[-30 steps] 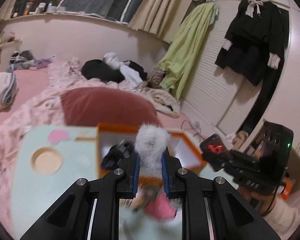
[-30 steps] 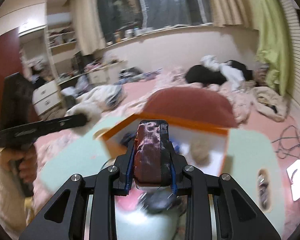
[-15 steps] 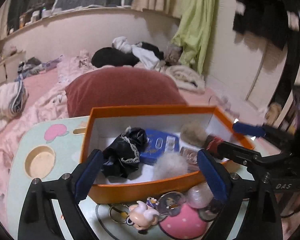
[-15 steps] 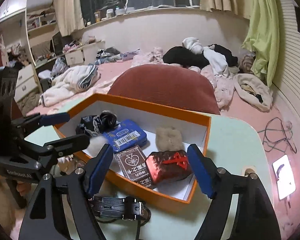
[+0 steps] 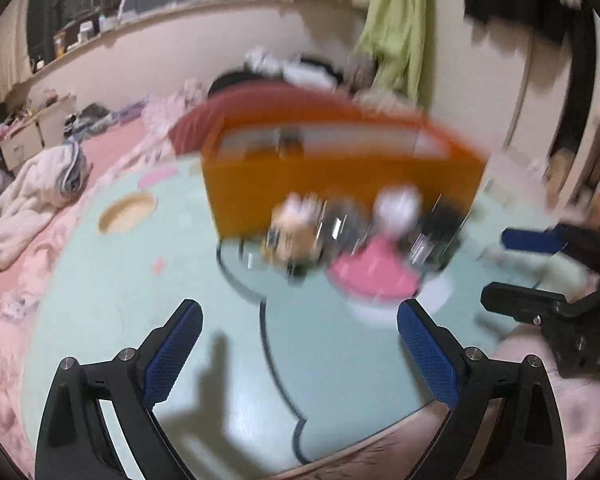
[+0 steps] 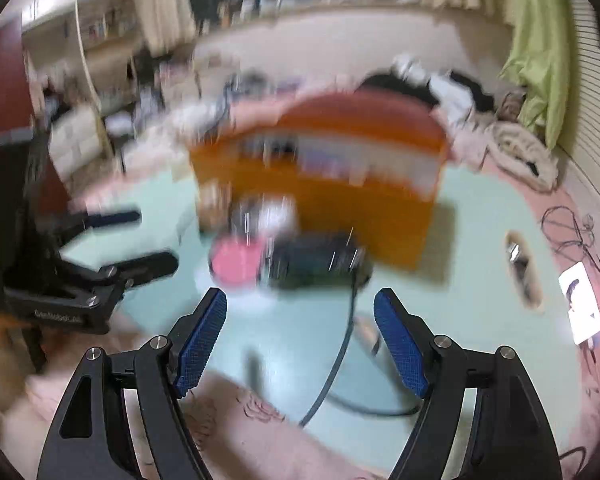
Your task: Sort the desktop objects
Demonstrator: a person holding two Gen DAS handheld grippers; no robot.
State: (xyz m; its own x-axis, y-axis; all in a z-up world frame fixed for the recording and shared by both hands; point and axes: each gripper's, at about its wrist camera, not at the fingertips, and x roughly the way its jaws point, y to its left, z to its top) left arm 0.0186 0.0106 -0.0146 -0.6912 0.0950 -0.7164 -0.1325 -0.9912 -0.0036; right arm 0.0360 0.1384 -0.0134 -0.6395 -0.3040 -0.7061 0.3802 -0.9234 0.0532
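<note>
An orange box (image 5: pixel 340 176) stands on the pale green table (image 5: pixel 140 300); it also shows in the right wrist view (image 6: pixel 340 196). Both views are blurred. Small trinkets lie in front of it: a pink round item (image 5: pixel 370 272), a small figure (image 5: pixel 300 220), a white fluffy ball (image 5: pixel 398 204) and a dark strap item (image 6: pixel 316 258). My left gripper (image 5: pixel 298 356) is open and empty, back from the box. My right gripper (image 6: pixel 300 340) is open and empty near the table's front edge.
A dark red cushion (image 6: pixel 364 108) lies behind the box. A round hollow (image 5: pixel 127 213) sits in the table at left. A slot (image 6: pixel 520 264) is in the table's right side. A black cable (image 6: pixel 336 364) crosses the table. Bedding and clothes lie behind.
Both grippers let go of their items into the box, the fluffy ball and the dark red packet, opened wide, then pulled back and down from the box toward the table's front.
</note>
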